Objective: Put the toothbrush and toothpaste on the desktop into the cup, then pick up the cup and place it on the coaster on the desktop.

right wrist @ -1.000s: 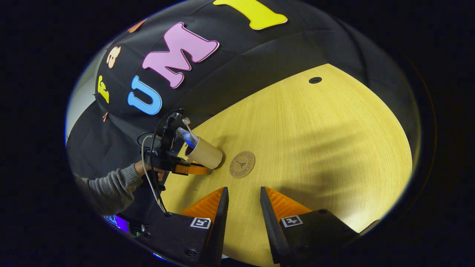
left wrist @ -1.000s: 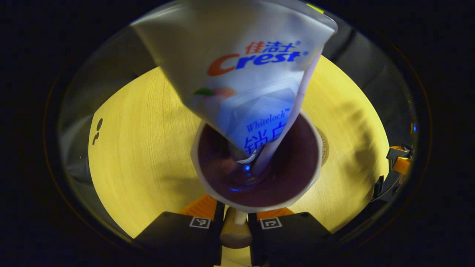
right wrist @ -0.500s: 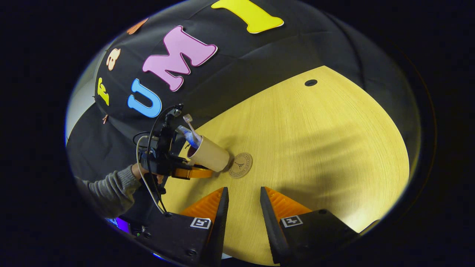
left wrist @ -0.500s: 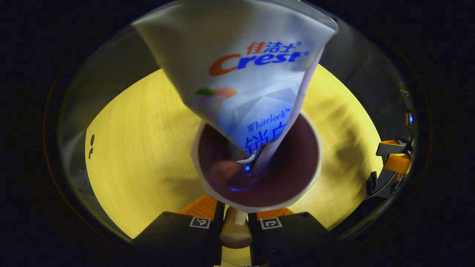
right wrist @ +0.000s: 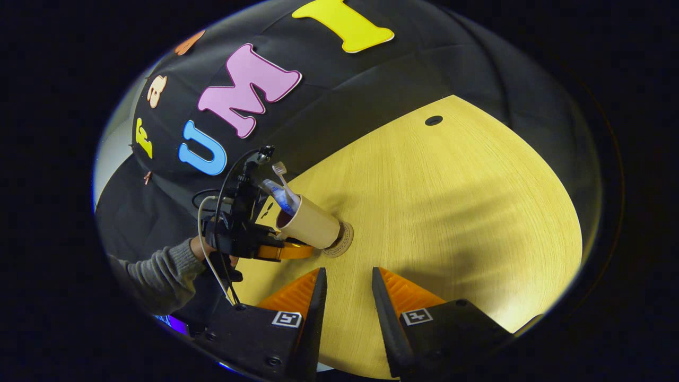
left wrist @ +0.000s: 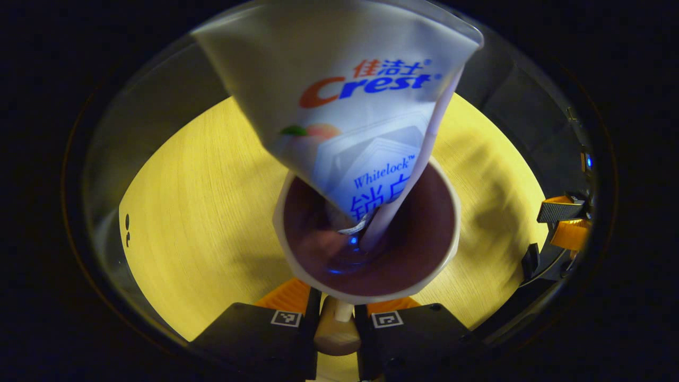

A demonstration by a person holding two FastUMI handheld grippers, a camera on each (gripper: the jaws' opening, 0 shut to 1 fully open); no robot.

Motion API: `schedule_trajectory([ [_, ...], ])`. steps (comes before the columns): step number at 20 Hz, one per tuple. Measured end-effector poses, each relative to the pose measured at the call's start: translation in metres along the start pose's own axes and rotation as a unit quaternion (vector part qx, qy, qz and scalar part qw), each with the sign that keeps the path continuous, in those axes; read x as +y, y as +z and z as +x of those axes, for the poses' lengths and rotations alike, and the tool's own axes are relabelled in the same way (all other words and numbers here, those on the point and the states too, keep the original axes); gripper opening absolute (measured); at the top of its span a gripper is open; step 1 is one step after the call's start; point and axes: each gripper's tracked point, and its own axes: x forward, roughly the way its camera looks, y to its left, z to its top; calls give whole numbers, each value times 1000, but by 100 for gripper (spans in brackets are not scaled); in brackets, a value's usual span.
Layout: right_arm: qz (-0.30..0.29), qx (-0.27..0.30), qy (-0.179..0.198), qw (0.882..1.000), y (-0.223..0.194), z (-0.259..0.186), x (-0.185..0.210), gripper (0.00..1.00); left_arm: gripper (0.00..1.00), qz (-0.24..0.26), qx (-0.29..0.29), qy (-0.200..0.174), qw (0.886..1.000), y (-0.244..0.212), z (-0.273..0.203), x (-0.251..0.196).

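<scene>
paste [left wrist: 339,101] and brush [right wrist: 283,178] in cup [right wrist: 309,229] | my left tool [left wrist: 337,318] clamps cup handle, cup base over coaster [right wrist: 342,241] | release left | right tool [right wrist: 347,289] part-open, empty

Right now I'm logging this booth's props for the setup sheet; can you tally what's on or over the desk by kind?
Cup: 1
Toothpaste tube: 1
Toothbrush: 1
Coaster: 1
Handheld tool: 2, the left tool and the right tool
Total: 6
</scene>
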Motion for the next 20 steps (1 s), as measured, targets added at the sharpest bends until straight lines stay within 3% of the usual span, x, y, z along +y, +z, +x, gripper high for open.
schedule_trajectory([
  [2,-1,0,0,1000,0,-1,0,53,38,4,4,2,1000,1,4,-3],
  [3,0,-1,0,1000,-1,-2,0,53,34,4,5,3,1000,1,5,-4],
  [4,2,-3,1,1000,0,-3,0,53,38,2,8,4,1000,-1,7,-5],
  [5,2,-4,1,1000,0,-4,0,53,34,3,9,5,1000,-1,7,-5],
  [9,4,-4,1,1000,0,-5,-1,53,34,1,13,8,1000,-2,12,-5],
  [10,5,-5,2,1000,-1,-6,-2,53,39,3,18,9,1000,-3,14,-4],
  [11,6,-5,3,1000,-1,-7,-2,53,34,5,22,13,1000,-4,15,-6],
  [12,6,-5,3,1000,-1,-7,-2,53,39,6,11,11,1000,-3,14,-5],
  [13,5,-5,4,1000,-1,-7,-2,53,36,8,8,11,1000,-1,12,-5],
  [14,6,-4,4,1000,-2,-7,-1,53,44,10,4,10,1000,1,10,-6],
  [16,6,-4,7,1000,-1,-6,3,53,82,0,-1,8,1000,1,1,-4],
  [17,5,-3,9,1000,-1,-6,5,53,88,-6,-5,15,1000,0,-5,-1],
  [20,-1,-1,13,1000,1,-6,10,53,90,-13,-30,25,999,1,-27,0],
])
